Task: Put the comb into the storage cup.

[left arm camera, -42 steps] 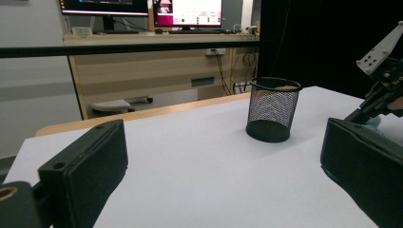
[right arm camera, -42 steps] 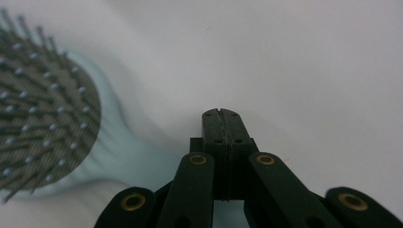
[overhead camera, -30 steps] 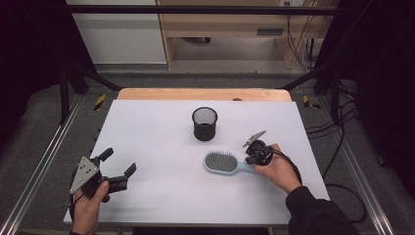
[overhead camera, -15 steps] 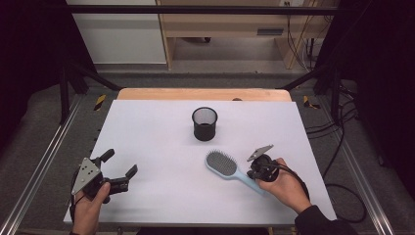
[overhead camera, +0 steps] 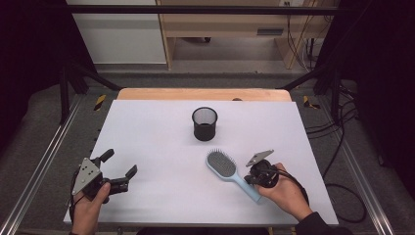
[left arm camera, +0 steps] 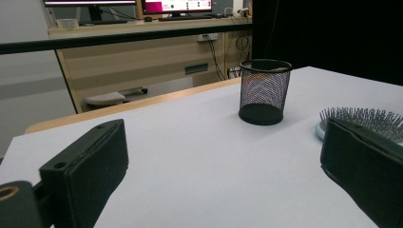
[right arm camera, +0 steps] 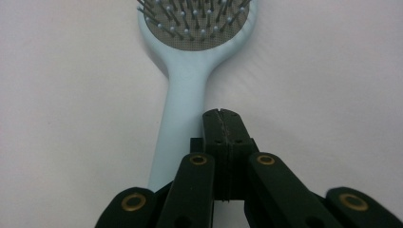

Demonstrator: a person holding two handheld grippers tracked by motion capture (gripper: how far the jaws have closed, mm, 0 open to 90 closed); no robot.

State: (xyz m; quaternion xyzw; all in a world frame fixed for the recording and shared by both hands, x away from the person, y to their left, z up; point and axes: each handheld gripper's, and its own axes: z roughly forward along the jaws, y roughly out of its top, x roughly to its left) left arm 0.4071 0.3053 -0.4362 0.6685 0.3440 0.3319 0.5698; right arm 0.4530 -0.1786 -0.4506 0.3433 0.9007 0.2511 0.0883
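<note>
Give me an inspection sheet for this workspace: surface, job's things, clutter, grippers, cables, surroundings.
Surface: white table top, wooden strip along its far edge.
Job's things: light blue hairbrush lying flat, bristles up, handle toward the person; black mesh cup upright beyond it, apart from it.
Clutter: nothing seen.
Grippers: right gripper has its jaws shut together with nothing between them, resting beside the brush handle; left gripper open, near the table's front left corner.
Cables: black cable trailing from the right gripper; more cables on the floor at right.
Surroundings: wooden desk with monitors beyond the table; dark curtains at the sides.
</note>
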